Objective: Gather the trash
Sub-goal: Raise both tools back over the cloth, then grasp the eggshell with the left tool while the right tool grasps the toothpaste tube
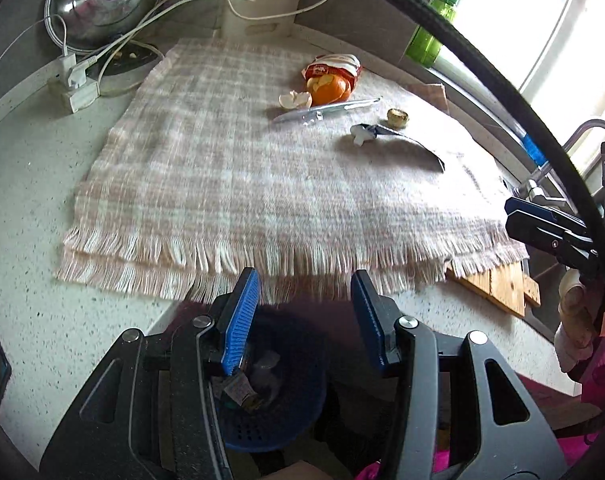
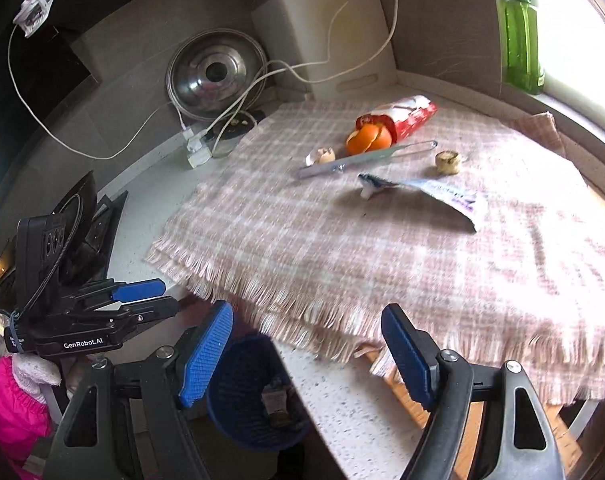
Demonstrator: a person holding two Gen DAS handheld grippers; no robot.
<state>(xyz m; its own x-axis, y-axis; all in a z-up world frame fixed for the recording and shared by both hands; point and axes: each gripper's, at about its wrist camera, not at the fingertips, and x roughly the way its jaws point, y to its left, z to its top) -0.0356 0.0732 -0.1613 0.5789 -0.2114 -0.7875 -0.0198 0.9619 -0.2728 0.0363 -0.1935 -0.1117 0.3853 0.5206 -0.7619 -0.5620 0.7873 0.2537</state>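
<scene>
Both claws spread, empty — left claw (image 1: 304,320) over the blue bin (image 1: 270,400). Between drops, I judge. Next: reach to 12 o'clock for the crumpled sachet (image 2: 422,192) on the plaid cloth (image 2: 382,248).

Both grippers are built of black angular frames with silver round screws, and ribbed blue pads (image 1: 240,320) are fitted to the fingers. "GenRobot.AI" is printed in white on the left gripper (image 2: 142,300). A pink sleeve (image 2: 10,404) and white cuff are seen at lower left.
</scene>
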